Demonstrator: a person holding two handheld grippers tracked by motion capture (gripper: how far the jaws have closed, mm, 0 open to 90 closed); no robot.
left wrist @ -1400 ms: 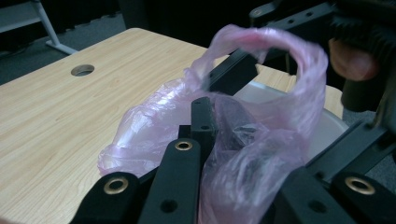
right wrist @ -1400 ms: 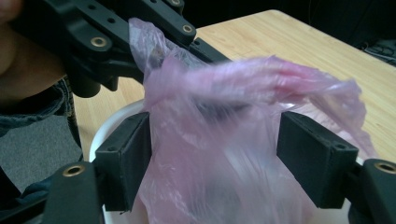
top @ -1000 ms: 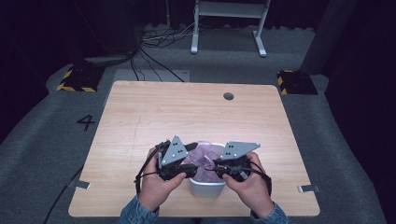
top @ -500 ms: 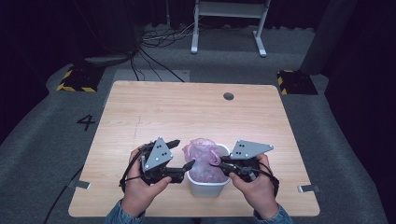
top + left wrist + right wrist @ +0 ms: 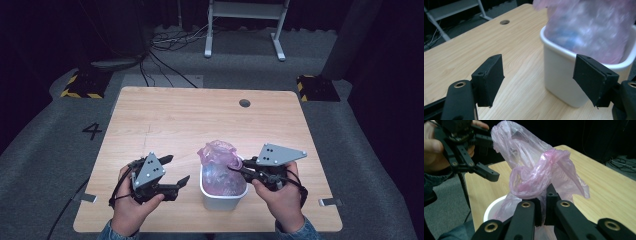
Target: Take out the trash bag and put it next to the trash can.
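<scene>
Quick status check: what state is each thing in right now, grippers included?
Bag: pink plastic, sitting in the bin, top bunched and sticking up above the rim.
Bin: white, upright on the table, bag inside.
Left gripper: open, holding nothing, beside the bin.
Right gripper: shut on the bag.

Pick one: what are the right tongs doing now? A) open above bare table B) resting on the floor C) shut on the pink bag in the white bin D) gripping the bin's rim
C: in the right gripper view the right tongs pinch the pink bag, which sits in the white bin.
</scene>
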